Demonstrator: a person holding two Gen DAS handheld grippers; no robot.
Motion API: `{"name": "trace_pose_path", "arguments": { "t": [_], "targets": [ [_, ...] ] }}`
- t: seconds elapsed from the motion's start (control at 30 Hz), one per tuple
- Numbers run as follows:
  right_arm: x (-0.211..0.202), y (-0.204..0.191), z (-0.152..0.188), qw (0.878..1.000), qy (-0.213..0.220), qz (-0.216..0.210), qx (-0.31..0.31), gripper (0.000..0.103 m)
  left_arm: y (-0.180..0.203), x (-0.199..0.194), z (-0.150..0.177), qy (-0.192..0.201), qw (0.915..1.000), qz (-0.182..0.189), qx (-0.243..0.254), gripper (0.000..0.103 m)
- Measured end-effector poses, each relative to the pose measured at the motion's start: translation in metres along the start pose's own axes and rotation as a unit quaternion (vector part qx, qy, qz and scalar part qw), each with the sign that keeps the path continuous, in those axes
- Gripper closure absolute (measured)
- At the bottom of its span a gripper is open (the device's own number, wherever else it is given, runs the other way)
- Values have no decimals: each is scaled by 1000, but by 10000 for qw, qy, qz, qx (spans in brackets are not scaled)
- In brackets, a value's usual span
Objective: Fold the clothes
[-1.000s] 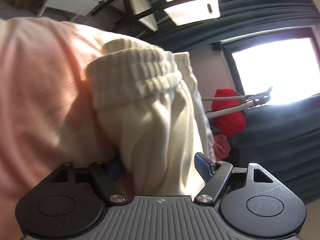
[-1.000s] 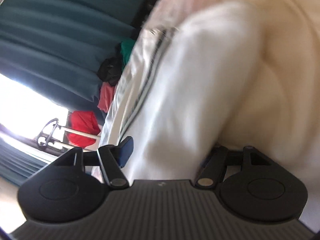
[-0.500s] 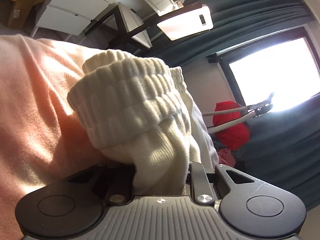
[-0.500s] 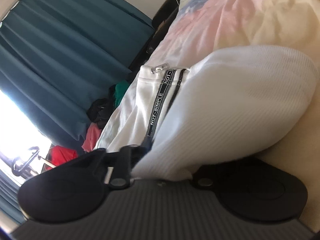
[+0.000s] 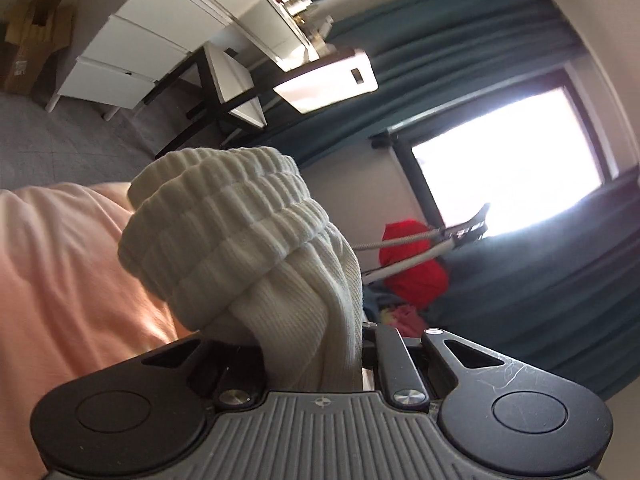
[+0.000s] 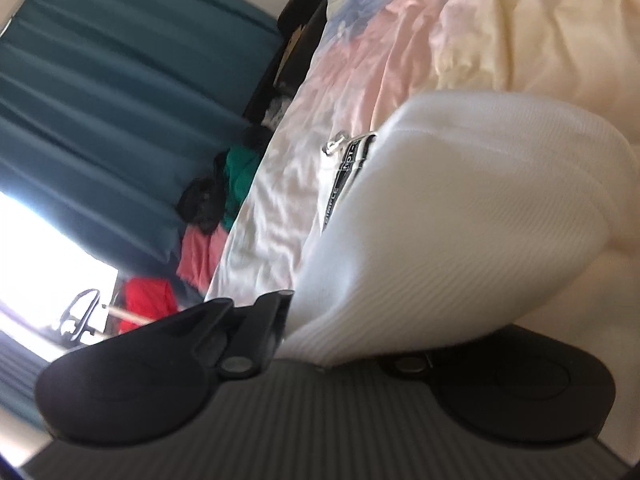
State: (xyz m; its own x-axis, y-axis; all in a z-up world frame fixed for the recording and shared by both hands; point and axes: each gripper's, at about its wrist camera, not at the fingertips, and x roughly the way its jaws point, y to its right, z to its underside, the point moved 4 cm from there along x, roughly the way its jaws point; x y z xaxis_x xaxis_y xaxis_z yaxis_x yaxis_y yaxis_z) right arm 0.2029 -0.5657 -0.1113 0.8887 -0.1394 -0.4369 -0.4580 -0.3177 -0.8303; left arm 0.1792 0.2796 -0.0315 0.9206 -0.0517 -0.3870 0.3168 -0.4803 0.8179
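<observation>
Pinching cream garment (image 5: 240, 248) cuff in left gripper (image 5: 316, 364), right gripper (image 6: 340, 344) clamping its hem.

Garment (image 5: 248, 248) cream-white, ribbed knit, with black tape (image 6: 346, 172) carrying white lettering; bedding (image 6: 460, 32) pastel pink, pale yellow and blue patches, peach-pink (image 5: 60, 280) in left view. Curtains (image 5: 520, 300) teal, drawers (image 5: 132, 48) white, bundle (image 5: 412, 268) by window red, clothes pile (image 6: 224, 200) green, black, coral. Both gripper bodies black, grey ribbed base.
</observation>
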Motion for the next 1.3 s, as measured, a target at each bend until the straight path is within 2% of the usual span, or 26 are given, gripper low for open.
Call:
{"name": "trace_pose_path", "arguments": {
  "t": [0.17,0.23,0.3,0.37,0.43,0.47,0.5,0.57,0.63,0.73,0.77,0.87,0.93,1.03,1.1,1.23,1.3],
  "targets": [
    [-28,0,12,9980,-477,102,-404,89,-34,-43,-22,-130,9994,-321,-21,88],
    [-32,10,18,9976,-546,213,-382,89,-56,-38,-15,-468,9954,-827,80,86],
    [-31,21,20,9971,-642,353,-205,89,-72,-37,-8,-733,9904,-1170,79,83],
    [-31,28,22,9963,-712,469,-75,89,-62,-45,-1,-672,9875,-1362,425,80],
    [-30,30,24,9953,-759,561,-221,89,-53,-54,5,-611,9830,-1552,771,77],
    [-30,30,24,9948,-783,591,-286,89,-48,-58,9,-580,9801,-1645,943,71],
    [-29,31,25,9945,-798,605,-308,89,-43,-63,12,-548,9769,-1739,1115,60],
    [-30,33,26,9945,-808,592,-310,89,-33,-71,18,-485,9692,-1923,1458,50],
    [-29,35,27,9941,-829,609,-332,89,-24,-80,24,-421,9600,-2104,1798,45],
    [-28,38,28,9941,-842,624,-268,89,-8,-94,34,-311,9438,-2352,2302,28],
    [-28,38,28,9941,-838,625,-274,89,-1,-98,42,-197,9408,-2318,2464,23],
    [-27,39,29,9936,-844,632,-393,89,20,-106,64,98,9276,-2243,2986,22],
    [-26,41,29,9935,-849,651,-379,89,41,-101,81,173,9175,-1950,3463,21],
    [-25,39,30,9931,-825,670,-502,89,67,-91,112,111,9063,-1397,3987,20],
    [-24,38,31,9929,-797,693,-553,89,78,-83,136,-45,9042,-1044,4142,19],
    [-24,33,33,9919,-699,749,-749,89,76,-51,182,-527,8941,-762,4382,19],
    [-25,30,34,9905,-648,785,-920,89,76,-36,198,-651,8914,-475,4460,19]
  ]
}}
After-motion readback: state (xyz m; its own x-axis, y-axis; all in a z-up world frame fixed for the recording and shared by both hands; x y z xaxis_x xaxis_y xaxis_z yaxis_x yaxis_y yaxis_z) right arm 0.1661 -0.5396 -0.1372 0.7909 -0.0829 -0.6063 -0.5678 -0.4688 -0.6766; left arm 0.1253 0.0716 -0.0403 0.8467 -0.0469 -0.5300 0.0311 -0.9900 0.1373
